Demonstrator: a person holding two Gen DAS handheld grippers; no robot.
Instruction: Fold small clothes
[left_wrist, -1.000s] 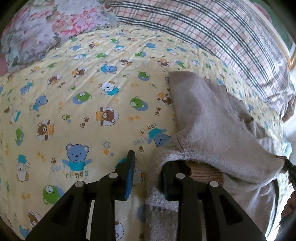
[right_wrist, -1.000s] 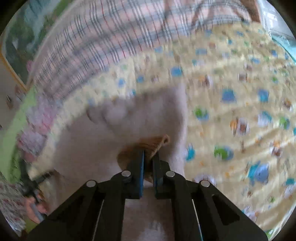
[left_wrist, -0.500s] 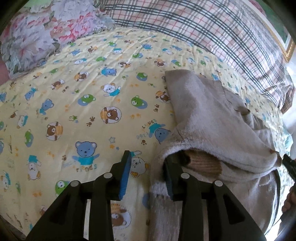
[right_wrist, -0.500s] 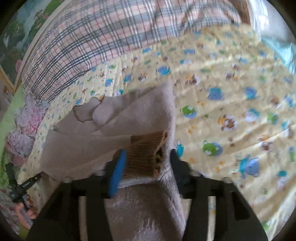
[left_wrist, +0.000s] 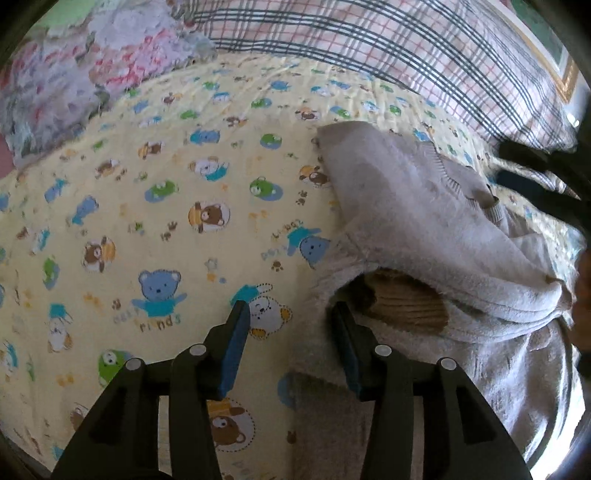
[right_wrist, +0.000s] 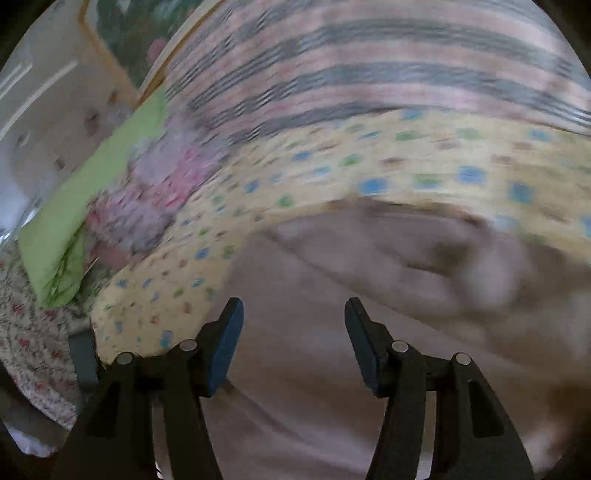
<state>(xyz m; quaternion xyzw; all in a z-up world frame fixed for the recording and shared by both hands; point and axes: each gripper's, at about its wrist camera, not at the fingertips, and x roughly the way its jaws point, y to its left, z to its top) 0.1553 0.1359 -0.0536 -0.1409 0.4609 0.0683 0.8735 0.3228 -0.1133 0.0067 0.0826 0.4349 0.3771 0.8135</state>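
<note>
A small grey fleecy garment (left_wrist: 424, 221) lies folded over on the yellow bear-print sheet (left_wrist: 166, 206), and a tan ribbed cuff (left_wrist: 406, 306) peeks from under the fold. My left gripper (left_wrist: 288, 332) sits at the garment's left edge with its jaws opening. Only sheet and the fleece edge lie between them, and the pads press on nothing. In the right wrist view, blurred by motion, my right gripper (right_wrist: 293, 325) hangs open above the grey garment (right_wrist: 332, 350), holding nothing.
A plaid blanket (left_wrist: 388, 48) runs along the back, with a floral pillow (left_wrist: 92, 74) at the back left. A green pillow (right_wrist: 92, 203) and floral bedding (right_wrist: 33, 332) lie to the left in the right wrist view. A hand (left_wrist: 583, 288) shows at the right edge.
My right gripper let go of the tan cuff, opened wide and swung away sideways over the garment. My left jaws spread wider at the garment's edge.
</note>
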